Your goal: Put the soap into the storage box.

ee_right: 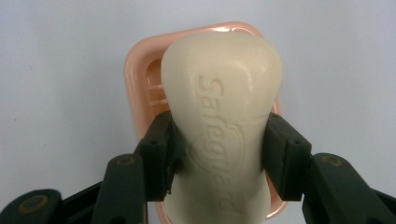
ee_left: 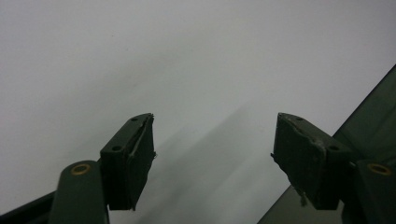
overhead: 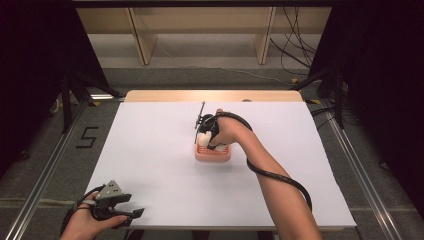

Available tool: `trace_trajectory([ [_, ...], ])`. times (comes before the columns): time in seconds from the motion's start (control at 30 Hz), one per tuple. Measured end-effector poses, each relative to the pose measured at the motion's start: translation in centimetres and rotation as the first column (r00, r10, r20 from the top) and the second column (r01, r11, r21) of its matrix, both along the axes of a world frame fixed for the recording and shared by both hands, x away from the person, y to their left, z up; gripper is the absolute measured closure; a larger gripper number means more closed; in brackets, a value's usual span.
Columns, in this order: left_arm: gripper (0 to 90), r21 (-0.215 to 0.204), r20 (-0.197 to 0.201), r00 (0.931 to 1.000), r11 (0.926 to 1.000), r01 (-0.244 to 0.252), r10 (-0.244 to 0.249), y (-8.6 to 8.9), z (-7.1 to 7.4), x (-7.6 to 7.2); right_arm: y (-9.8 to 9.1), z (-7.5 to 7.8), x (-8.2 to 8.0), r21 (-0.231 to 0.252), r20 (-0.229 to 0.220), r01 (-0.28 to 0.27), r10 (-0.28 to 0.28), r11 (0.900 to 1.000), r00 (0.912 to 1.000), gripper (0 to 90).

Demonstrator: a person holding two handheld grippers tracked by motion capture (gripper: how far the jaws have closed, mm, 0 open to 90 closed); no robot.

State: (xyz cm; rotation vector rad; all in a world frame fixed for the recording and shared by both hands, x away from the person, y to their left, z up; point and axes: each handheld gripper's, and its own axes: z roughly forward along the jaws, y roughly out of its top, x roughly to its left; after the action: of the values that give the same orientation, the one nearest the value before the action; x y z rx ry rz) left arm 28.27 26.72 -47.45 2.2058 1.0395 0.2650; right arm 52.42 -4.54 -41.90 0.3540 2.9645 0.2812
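High view, right gripper: the right gripper (overhead: 206, 136) is seen at the middle of the white table (overhead: 150, 150), held over a pink soap dish (overhead: 214, 153), with a pale bar of soap (overhead: 204, 138) between its jaws.
High view, left gripper: the left gripper (overhead: 131, 215) is seen at the table's near left corner, well apart from the dish; nothing is seen in it.
Left gripper view, tool state: the left gripper (ee_left: 212, 149) is shown with its jaws set wide apart, and only the bare white table surface (ee_left: 187, 56) is seen between them.
Right gripper view, tool state: the right gripper (ee_right: 217, 154) is shown clamped on the bar of soap (ee_right: 222, 107), one pad pressed against each long side at the bar's narrowed waist.
Right gripper view, soap's place: the bar is seen directly over the soap dish (ee_right: 135, 79), whose ribbed floor shows at the bar's left; whether the bar rests in the dish or is held just above it cannot be told.
Handling, judged: the bar is taken to be stiff, fairly light and smooth, so it could slip if squeezed on its rounded ends.
Grip point, judged: the waisted middle, across the narrow width, is considered the best hold, and that is where it is gripped.
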Motion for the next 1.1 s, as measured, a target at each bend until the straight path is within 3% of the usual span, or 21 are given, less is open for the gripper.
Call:
trace_trajectory([
  [0.2, 28.6, -0.006, -0.001, 1.0000, 1.0000, 0.005, -0.005, 0.0, 0.0, 0.0, 0.0, -0.2, -0.1, -0.013, -0.011, 0.030, -0.030, 0.9995, 0.9995, 50.6],
  [0.37, 28.6, -0.001, -0.001, 1.0000, 1.0000, 0.001, -0.001, 0.0, 0.0, 0.0, -0.1, -0.5, 0.1, -0.002, -0.006, 0.008, -0.008, 1.0000, 1.0000, 50.6],
  [0.43, 28.6, -0.004, -0.001, 1.0000, 1.0000, 0.002, -0.002, 0.0, 0.0, 0.0, -0.1, -0.7, 0.0, 0.017, -0.014, 0.036, -0.036, 0.9992, 0.9993, 50.6],
  [0.47, 28.6, -0.004, -0.001, 1.0000, 1.0000, 0.002, -0.002, 0.0, 0.0, 0.0, -0.1, -0.7, -0.1, 0.002, -0.013, 0.047, -0.047, 0.9989, 0.9988, 50.6],
  [0.5, 28.6, -0.004, -0.006, 0.9998, 0.9998, 0.017, -0.017, 0.1, 0.1, 0.0, -0.2, -0.7, 0.2, -0.005, 0.004, 0.013, -0.013, 0.9999, 0.9999, 50.6],
  [0.87, 28.6, -0.022, -0.015, 0.9999, 0.9998, 0.002, -0.002, 0.0, 0.0, -0.1, -0.1, -1.1, 0.1, -0.013, -0.028, 0.039, -0.039, 0.9992, 0.9989, 50.5],
  [1.1, 28.6, -0.022, -0.015, 0.9999, 0.9998, 0.001, -0.001, 0.0, 0.0, -0.1, -0.2, -1.3, 0.3, -0.012, -0.023, 0.028, -0.029, 0.9995, 0.9993, 50.5],
])
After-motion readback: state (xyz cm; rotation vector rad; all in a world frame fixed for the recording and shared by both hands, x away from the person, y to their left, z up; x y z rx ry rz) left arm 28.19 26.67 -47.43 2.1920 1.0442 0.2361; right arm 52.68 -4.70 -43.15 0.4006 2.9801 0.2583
